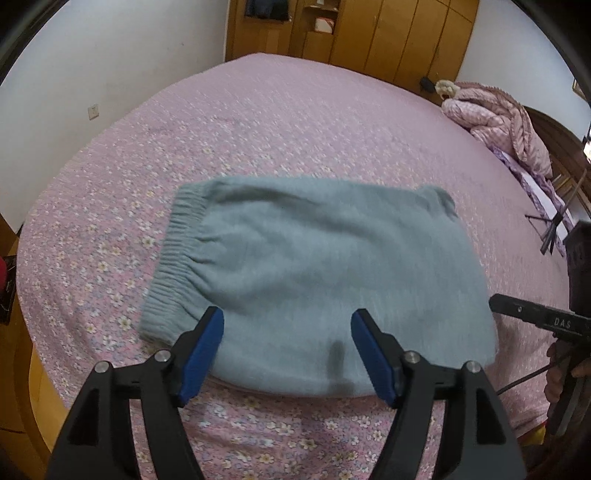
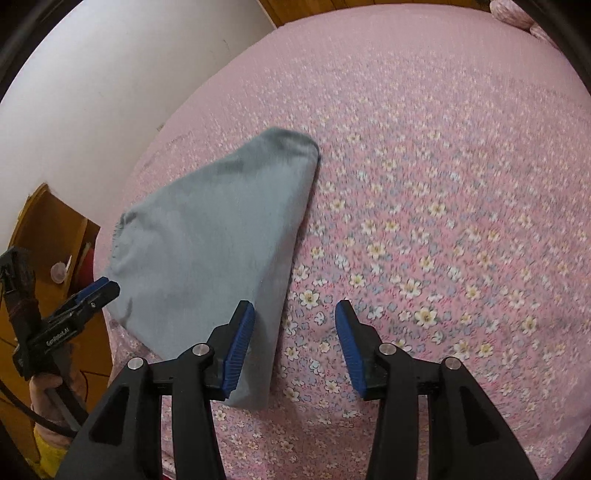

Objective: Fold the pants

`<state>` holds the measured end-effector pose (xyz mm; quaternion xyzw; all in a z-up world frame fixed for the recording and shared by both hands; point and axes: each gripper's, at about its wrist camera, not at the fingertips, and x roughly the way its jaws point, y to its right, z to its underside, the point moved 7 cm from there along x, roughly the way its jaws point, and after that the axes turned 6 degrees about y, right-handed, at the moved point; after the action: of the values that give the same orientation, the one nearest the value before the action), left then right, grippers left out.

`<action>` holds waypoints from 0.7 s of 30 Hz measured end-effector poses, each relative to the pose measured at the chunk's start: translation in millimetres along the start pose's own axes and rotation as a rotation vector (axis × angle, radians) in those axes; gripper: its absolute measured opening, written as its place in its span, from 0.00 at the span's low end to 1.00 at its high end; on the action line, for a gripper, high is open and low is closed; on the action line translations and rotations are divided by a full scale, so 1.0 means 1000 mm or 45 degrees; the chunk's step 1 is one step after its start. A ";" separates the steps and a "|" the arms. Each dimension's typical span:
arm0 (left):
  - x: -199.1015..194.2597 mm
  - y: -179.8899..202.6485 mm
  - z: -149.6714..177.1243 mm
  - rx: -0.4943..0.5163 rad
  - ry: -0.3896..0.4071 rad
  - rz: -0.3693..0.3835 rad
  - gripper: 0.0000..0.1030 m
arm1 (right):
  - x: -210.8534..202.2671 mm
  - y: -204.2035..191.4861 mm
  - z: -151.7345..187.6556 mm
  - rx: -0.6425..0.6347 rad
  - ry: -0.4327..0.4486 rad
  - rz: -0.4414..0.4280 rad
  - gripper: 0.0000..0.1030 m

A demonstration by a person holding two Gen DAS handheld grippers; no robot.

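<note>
The pale blue-grey pants [image 1: 314, 273] lie folded in a compact rectangle on the pink flowered bed sheet [image 1: 258, 122], their ribbed elastic waistband [image 1: 177, 254] at the left. My left gripper [image 1: 287, 325] hovers open over the near edge of the folded pants, its blue pads apart with nothing pressed between them. In the right wrist view the same pants [image 2: 207, 251] lie to the left. My right gripper [image 2: 295, 317] stands open above the pants' right edge and the bare sheet [image 2: 443, 184], holding nothing. The left gripper's fingers [image 2: 99, 291] show at the far left there.
A bunched pink quilt [image 1: 495, 118] lies at the bed's far right. Wooden wardrobes [image 1: 369, 33] stand behind the bed and a white wall [image 1: 92, 74] to its left. A hand [image 2: 48, 395] grips a tool handle beside wooden furniture [image 2: 48, 221].
</note>
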<state>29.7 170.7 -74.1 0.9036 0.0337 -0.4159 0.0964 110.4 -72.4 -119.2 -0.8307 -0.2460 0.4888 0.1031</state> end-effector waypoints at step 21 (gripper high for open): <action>0.027 0.029 0.022 0.166 -0.037 -0.082 0.75 | 0.024 -0.036 0.005 0.005 -0.031 -0.155 0.20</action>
<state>34.6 137.5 -104.1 0.9004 0.0343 -0.4330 0.0245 104.7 -29.7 -125.1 -0.8080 -0.2963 0.4921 0.1311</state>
